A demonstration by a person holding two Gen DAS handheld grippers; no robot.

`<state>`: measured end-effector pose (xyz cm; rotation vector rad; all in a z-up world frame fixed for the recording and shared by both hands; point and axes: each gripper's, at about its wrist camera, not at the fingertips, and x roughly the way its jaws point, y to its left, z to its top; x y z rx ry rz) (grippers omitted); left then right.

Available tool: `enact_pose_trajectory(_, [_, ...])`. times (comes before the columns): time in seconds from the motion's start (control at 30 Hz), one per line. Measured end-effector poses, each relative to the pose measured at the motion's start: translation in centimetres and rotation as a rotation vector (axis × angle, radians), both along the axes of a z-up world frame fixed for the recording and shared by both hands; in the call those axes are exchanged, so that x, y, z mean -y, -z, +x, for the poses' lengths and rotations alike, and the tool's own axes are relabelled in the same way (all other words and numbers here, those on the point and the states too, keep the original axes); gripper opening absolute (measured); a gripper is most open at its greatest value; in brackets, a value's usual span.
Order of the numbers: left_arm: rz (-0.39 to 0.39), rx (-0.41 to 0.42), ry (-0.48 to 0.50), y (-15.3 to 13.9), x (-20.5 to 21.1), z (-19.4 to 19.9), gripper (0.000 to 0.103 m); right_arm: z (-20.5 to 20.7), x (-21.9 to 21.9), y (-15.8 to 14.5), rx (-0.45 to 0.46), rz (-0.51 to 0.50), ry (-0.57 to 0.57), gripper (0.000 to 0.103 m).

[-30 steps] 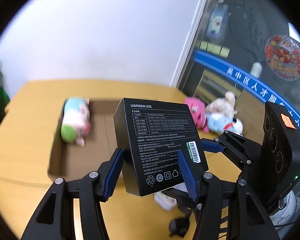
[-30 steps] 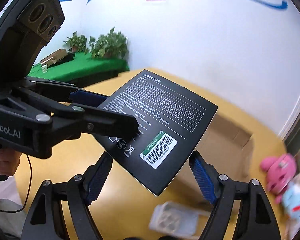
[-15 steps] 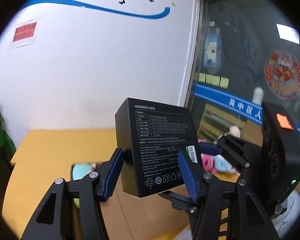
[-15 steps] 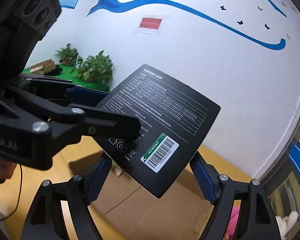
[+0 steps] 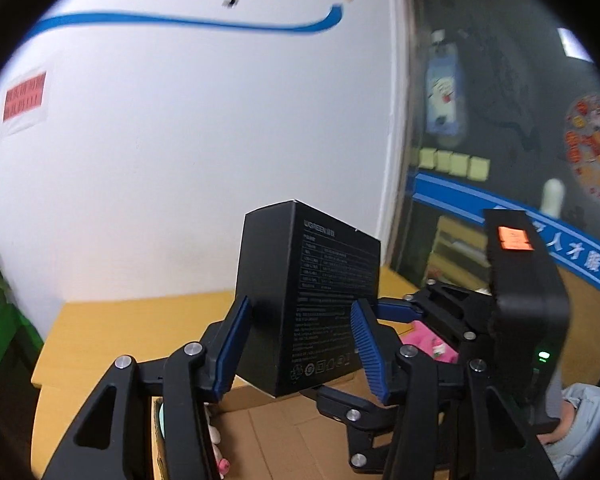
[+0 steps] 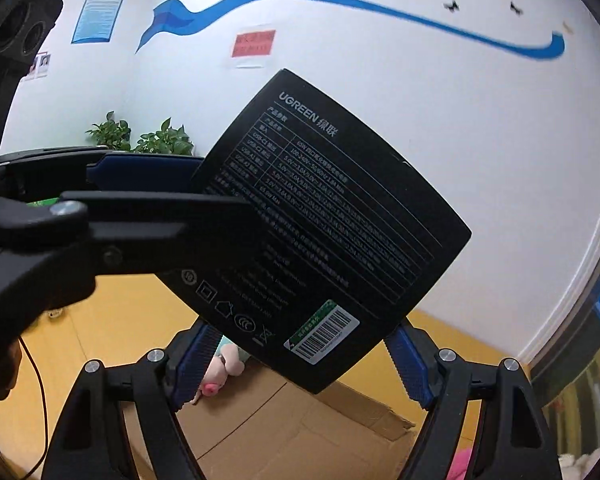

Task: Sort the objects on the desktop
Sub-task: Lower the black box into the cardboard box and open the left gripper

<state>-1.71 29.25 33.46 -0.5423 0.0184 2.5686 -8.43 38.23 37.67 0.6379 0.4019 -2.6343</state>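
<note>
A flat black UGREEN box (image 5: 308,300) hangs in the air between both grippers, above an open cardboard carton (image 6: 300,432). My left gripper (image 5: 300,320) pinches the box across its thin side, and its jaws are closing on it. In the right wrist view this gripper (image 6: 180,184) comes in from the left, one finger over the printed face and one behind. My right gripper (image 6: 304,344) stands wide, with the lower corner of the black box (image 6: 320,208) wedged between its pad tips. A plush toy (image 6: 228,364) lies in the carton.
The carton (image 5: 300,440) sits on a yellow table (image 5: 120,320) against a white wall. A pink plush (image 5: 428,336) lies behind the right gripper. Potted plants (image 6: 140,140) stand at the far left. A person's hand (image 6: 0,368) and a red cable are at the left edge.
Both grippers have risen with the black box, and the table has sunk low in both views. The box has tilted, so its thin side now faces the left camera.
</note>
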Motion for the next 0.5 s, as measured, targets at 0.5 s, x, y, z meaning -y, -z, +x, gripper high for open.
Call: enact_pose_trajectory(0.5, [0.043,0.443,-0.014,17.8,-0.9,-13.7,0.051,-11.4,-0.6,17.0,0.329,0.01,0.011,0.078])
